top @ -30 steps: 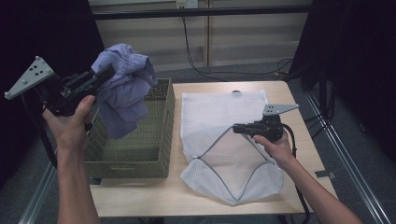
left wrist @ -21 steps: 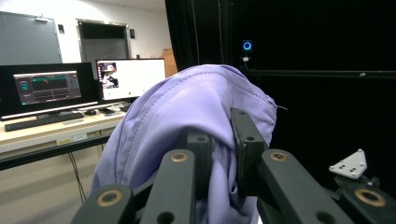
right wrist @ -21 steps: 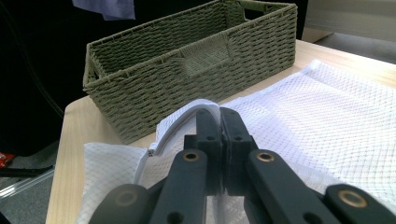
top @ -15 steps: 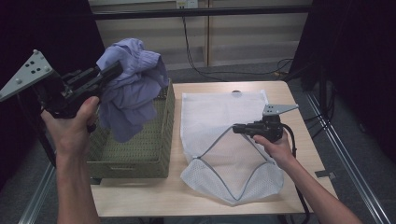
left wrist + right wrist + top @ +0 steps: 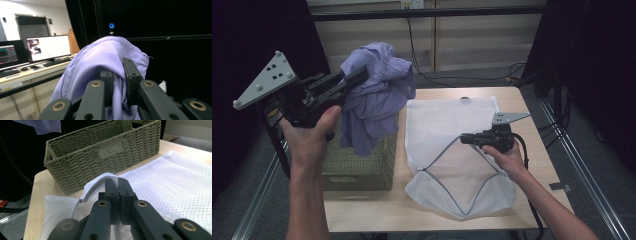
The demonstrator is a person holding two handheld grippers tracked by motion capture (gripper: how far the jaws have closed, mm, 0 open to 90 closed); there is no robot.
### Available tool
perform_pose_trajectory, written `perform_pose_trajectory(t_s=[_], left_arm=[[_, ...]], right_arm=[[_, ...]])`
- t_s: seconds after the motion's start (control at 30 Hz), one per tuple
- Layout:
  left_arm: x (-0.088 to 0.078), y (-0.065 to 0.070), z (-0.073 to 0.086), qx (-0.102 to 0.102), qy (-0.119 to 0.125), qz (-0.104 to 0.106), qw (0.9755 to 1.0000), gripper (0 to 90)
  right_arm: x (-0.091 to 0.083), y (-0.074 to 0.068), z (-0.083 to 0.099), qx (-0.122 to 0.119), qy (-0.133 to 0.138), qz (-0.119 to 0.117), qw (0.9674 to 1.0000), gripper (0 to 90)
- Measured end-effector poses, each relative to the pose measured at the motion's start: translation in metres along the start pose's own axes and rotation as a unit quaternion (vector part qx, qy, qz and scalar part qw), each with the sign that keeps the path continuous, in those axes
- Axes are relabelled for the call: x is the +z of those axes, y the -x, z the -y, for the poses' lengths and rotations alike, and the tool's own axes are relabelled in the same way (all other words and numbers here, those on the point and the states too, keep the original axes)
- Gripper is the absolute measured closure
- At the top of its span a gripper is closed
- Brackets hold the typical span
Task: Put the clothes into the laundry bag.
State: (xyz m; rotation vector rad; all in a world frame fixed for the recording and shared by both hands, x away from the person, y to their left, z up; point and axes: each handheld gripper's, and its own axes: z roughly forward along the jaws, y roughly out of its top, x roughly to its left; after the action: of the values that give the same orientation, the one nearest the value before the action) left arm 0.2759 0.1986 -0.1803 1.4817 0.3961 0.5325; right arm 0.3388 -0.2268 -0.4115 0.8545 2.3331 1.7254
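Observation:
A lilac garment [image 5: 379,97] hangs bunched from my left gripper [image 5: 358,76], which is shut on it, above the green woven basket [image 5: 362,165] at the table's left. In the left gripper view the cloth [image 5: 100,57] drapes over both jaws of that gripper [image 5: 118,72]. A white mesh laundry bag [image 5: 447,120] lies flat on the table's right half. My right gripper [image 5: 463,139] is shut on its raised zipper edge. The right gripper view shows that gripper [image 5: 117,182] pinching the bag's rim [image 5: 100,182], with the basket [image 5: 105,152] behind it.
The wooden table [image 5: 532,145] has bare strips at the right and front. Cables [image 5: 512,70] lie on the floor behind it. Metal frame rails [image 5: 582,170] run along both sides. Monitors [image 5: 47,47] stand on a desk in the left gripper view.
My left gripper has carried the lilac garment up and to the right, closer to the mesh bag. The right gripper has held still on the bag's edge.

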Motion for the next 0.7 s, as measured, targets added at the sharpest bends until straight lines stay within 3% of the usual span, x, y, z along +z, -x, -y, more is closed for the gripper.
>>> perform_pose_trajectory(t_s=[0.3,0.47,0.7], left_arm=[[0.015,0.025,-0.003,0.014,0.005,0.032,0.9994,82.4],[0.024,0.028,-0.002,0.019,-0.005,0.036,0.9992,83.9],[0.042,0.037,-0.005,0.017,-0.003,0.061,0.998,84.1]], right_arm=[[-0.001,-0.001,-0.001,-0.002,0.002,-0.001,1.0,88.4],[0.0,-0.001,-0.001,-0.003,0.001,-0.001,1.0,88.4],[0.002,0.0,0.0,-0.002,0.0,0.0,1.0,88.4]])
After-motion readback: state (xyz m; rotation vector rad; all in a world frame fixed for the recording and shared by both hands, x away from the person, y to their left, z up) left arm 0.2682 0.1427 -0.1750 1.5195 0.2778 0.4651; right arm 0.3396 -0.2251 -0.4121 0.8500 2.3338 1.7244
